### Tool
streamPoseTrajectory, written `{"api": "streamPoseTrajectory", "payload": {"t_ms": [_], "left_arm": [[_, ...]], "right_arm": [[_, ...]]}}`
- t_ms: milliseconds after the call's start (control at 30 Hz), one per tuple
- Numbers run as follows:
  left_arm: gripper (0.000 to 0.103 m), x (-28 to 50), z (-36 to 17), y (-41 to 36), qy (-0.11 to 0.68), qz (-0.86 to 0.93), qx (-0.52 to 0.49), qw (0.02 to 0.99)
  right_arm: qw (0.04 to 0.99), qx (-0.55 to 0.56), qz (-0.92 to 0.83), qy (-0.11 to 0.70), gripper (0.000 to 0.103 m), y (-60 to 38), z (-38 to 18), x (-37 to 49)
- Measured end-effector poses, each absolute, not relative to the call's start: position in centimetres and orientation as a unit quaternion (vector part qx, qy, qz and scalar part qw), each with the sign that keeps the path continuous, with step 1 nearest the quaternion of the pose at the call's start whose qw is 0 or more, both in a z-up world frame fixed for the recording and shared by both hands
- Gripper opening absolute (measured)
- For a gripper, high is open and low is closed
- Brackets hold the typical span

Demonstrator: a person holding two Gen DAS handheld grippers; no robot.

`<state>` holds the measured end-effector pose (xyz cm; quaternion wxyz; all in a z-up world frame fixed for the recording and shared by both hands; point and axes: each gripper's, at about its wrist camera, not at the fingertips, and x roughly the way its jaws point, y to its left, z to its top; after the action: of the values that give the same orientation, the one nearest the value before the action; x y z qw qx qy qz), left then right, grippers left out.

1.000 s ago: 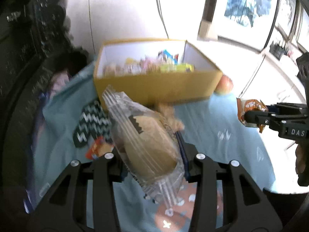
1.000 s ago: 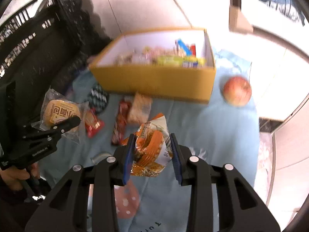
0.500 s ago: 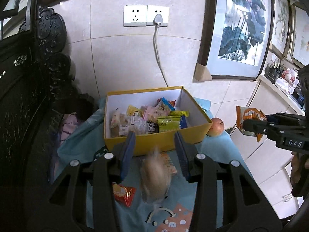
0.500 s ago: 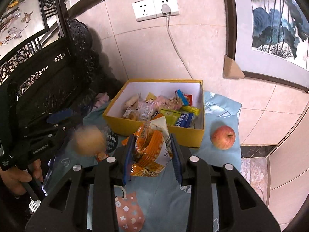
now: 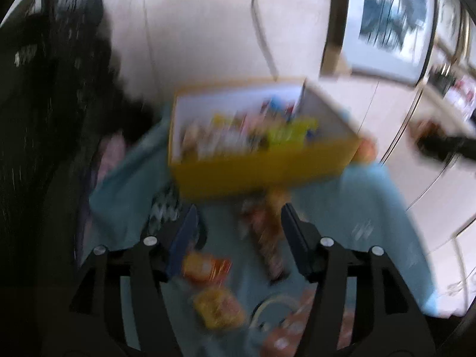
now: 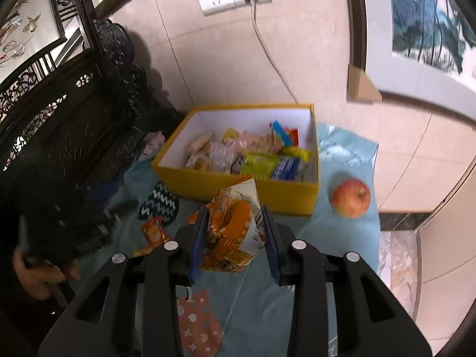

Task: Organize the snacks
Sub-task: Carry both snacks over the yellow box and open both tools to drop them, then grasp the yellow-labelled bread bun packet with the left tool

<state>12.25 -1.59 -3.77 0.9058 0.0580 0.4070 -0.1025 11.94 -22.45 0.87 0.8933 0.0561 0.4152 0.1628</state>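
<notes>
Digits "18" on orange snack packet (image 6: 235,232)

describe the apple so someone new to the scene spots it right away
Find the yellow box of snacks on the blue cloth. Just off its right end the apple sits alone on the cloth. It is the only round, unwrapped, red-orange thing; the rest are wrapped packets.

The yellow box (image 6: 238,190) sat open on the teal cloth, its white inside piled with mixed snack packets (image 6: 247,154). An orange-and-white snack bag (image 6: 235,232) was up off the cloth, crumpled. A small orange packet (image 6: 153,232) lay loose on the cloth just left of it.
</notes>
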Motion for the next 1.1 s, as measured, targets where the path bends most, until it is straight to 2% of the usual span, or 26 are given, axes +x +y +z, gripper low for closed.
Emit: {"api": "streamPoseTrajectory", "payload": {"t_ms": [67,167,233,300,333,500,533,567,600,767,800,833,867,900,967,1100], "left_arm": [[0.067,11.2,-8.0,-1.2,0.443,-0.095,0.063,0.889],[0.069,10.3,-13.8,-0.7,0.488,-0.066,0.075,0.867],[0.068,9.9,-15.9,-0.5,0.479,-0.045,0.099,0.871],[0.055,9.6,-16.2,-0.5,0.466,-0.048,0.113,0.876],[0.041,9.5,-15.9,0.0,0.464,-0.050,0.098,0.879],[0.035,8.4,-14.0,2.3,0.447,-0.050,0.057,0.891],[0.045,8.1,-13.7,2.4,0.438,-0.044,0.061,0.896],[0.082,7.9,-13.5,2.5,0.431,-0.036,0.063,0.900],[0.094,7.6,-13.6,2.7,0.425,-0.026,0.063,0.902],[0.096,8.1,-16.3,2.4,0.471,-0.031,0.062,0.880],[0.095,8.1,-16.6,2.5,0.473,-0.034,0.060,0.878],[0.090,8.1,-16.7,2.5,0.474,-0.038,0.060,0.878],[0.072,7.9,-16.7,2.5,0.473,-0.045,0.058,0.878],[0.062,8.0,-16.6,2.4,0.475,-0.055,0.055,0.877],[0.056,7.8,-16.3,2.1,0.473,-0.062,0.058,0.877],[0.055,7.2,-14.0,1.0,0.454,-0.086,0.054,0.885]], "right_arm": [[0.885,0.062,0.165,0.431,0.036,-22.2,-0.9,11.5],[0.872,0.056,0.166,0.456,0.036,-21.7,-3.2,10.9],[0.866,0.053,0.167,0.468,0.036,-21.4,-4.2,10.7],[0.862,0.050,0.169,0.475,0.036,-21.0,-4.7,10.5],[0.862,0.049,0.170,0.475,0.036,-20.9,-4.6,10.4],[0.866,0.055,0.174,0.465,0.036,-20.9,-3.9,10.5],[0.866,0.056,0.175,0.465,0.036,-20.8,-3.9,10.5],[0.866,0.057,0.177,0.465,0.036,-20.7,-4.0,10.4],[0.865,0.057,0.179,0.466,0.036,-20.5,-4.2,10.4],[0.860,0.049,0.188,0.472,0.036,-19.4,-4.4,10.1],[0.861,0.045,0.189,0.470,0.036,-19.3,-4.3,10.0],[0.861,0.044,0.189,0.470,0.036,-19.4,-4.2,10.0],[0.862,0.044,0.187,0.469,0.036,-19.4,-4.0,10.0],[0.863,0.044,0.185,0.468,0.036,-19.6,-3.9,9.9],[0.863,0.049,0.181,0.469,0.036,-20.0,-4.0,10.0],[0.863,0.053,0.181,0.468,0.036,-20.3,-3.9,10.0]]}}
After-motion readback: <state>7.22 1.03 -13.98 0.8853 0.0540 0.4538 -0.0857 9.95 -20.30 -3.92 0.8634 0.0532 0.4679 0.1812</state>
